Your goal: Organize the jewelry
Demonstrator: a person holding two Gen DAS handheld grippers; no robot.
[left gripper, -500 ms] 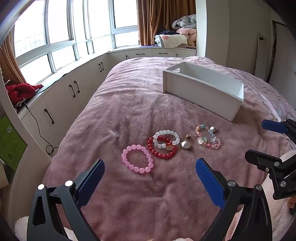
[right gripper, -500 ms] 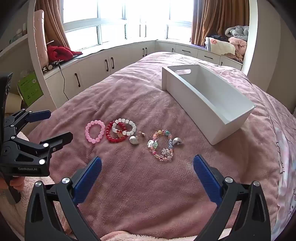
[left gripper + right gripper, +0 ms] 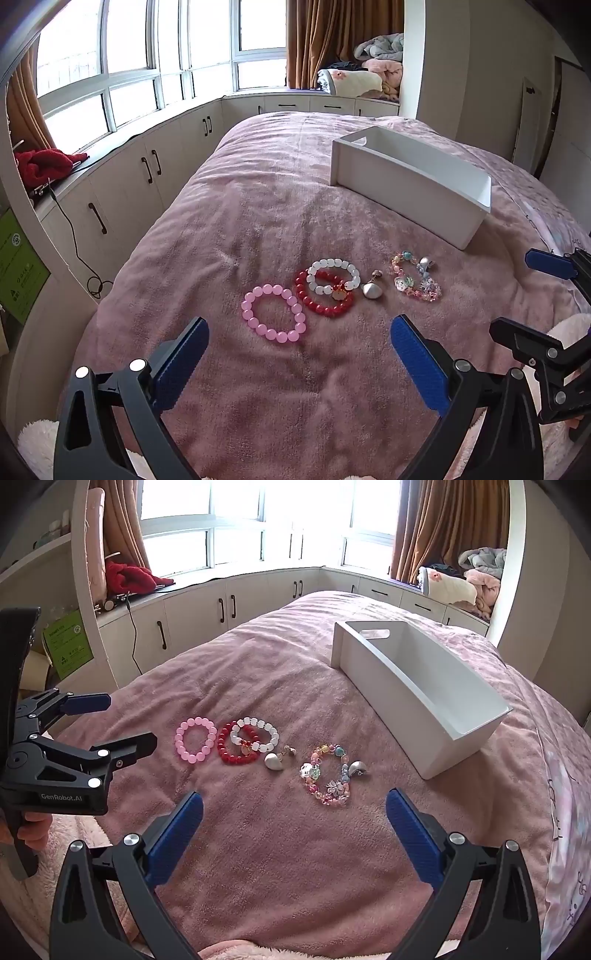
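Left gripper: it is wide open and holds nothing. It hangs over the bed, just in front of the pink bracelet.

Right gripper: it is wide open too, with nothing in it. It is near the colorful bracelet.

Where the jewelry is: all of it lies in a row on the pink blanket of the bed. From left to right: the pink bracelet, the red bracelet, the white bracelet, a silver heart, the colorful bracelet, and a small silver piece beside it.

White box: it sits farther back on the bed, apart from the jewelry. It looks empty, so I think nothing is put away yet.

What could go wrong, tangled rings: the white bracelet lies on top of the red one. Grabbing one could drag the other along, or both could drop.

What could go wrong, soft blanket: the blanket is fluffy. A gripper could pinch fluff with the beads, or push the beads down into it.

What could go wrong, round beads: they look smooth and may slip out of the pads.

What could go wrong, small pieces: the silver heart and the silver piece are small and easy to miss.

Hard to see: from the left camera the box floor is hidden by its wall. I cannot tell if the gold bit beside the heart is joined to it. The right gripper is cut off at the edge of the left camera's view.
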